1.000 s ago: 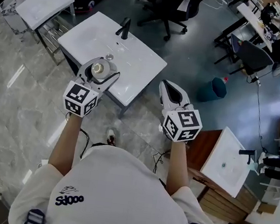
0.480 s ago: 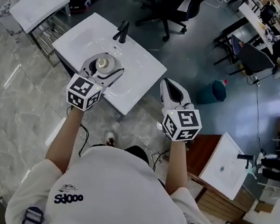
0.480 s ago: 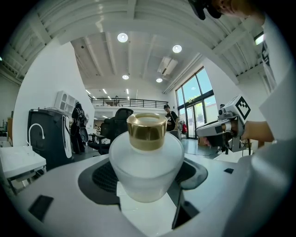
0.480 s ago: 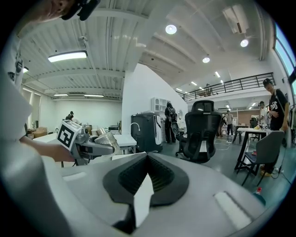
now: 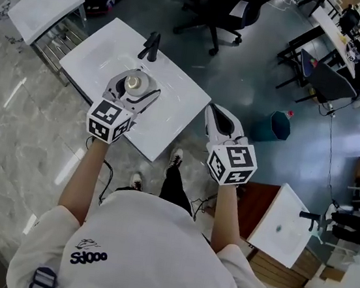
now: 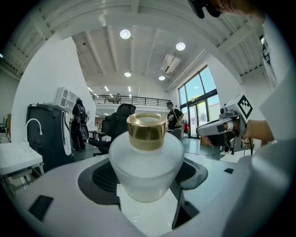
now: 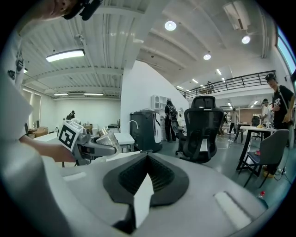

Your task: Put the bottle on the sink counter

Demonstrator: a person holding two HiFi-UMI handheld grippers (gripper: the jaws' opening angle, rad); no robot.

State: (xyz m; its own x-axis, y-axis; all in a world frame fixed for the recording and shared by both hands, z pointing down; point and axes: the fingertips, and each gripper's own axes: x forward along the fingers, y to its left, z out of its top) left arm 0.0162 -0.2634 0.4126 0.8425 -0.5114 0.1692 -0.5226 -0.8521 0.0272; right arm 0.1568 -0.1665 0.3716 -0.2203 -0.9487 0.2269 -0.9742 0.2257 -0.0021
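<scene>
Carried further over the sink counter (image 5: pixel 181 87), the bottle (image 5: pixel 134 82) sits pinched by the left hand-held gripper (image 5: pixel 137 87)

One bottle (image 6: pixel 147 157); two tongs (image 5: pixel 133 92) (image 5: pixel 214 112); three sink counters (image 5: pixel 176 97) (image 5: pixel 44 0) (image 5: pixel 279 242).

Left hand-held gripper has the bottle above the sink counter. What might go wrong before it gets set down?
1. The bottle is round and tapers downward, and the left hand-held gripper clamps only its lower body, so it may slip or tilt on the way down.
2. It hangs close to the tap; lowering it there may knock the tap. A flat part of the sink counter looks safer.
</scene>
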